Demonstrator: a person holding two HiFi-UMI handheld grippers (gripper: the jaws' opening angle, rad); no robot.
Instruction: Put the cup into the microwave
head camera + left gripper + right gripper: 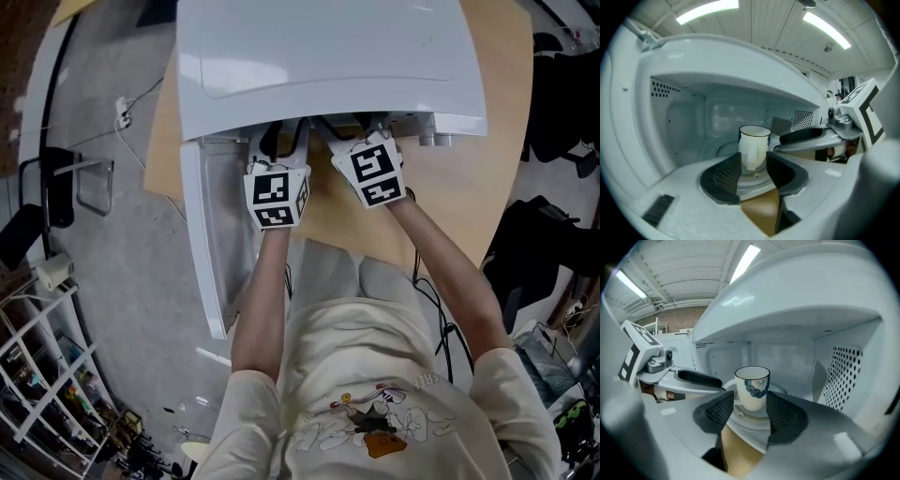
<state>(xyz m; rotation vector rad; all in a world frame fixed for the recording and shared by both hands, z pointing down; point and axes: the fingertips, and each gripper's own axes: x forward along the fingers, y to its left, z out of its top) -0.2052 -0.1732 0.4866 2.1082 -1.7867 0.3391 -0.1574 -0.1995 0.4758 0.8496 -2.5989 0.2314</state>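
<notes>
A white cup [754, 145] with a blue flower on its side [752, 387] stands upright on the glass turntable [740, 417] inside the white microwave [328, 56]. Both grippers reach into the oven's opening from the front. My left gripper [753, 171] is open, with the cup's handle facing it just past its tips. My right gripper [750, 411] is open too, and the cup stands just beyond its pads, not pressed by them. In the head view the cup is hidden under the microwave's top, and only the marker cubes and the backs of the left gripper [284, 141] and right gripper [361, 127] show.
The microwave's door [202, 234] hangs open at the left. The oven sits on a wooden table [469, 187]. Its perforated side wall [843, 376] is close on the right. Each gripper's finger shows beside the cup in the other's view.
</notes>
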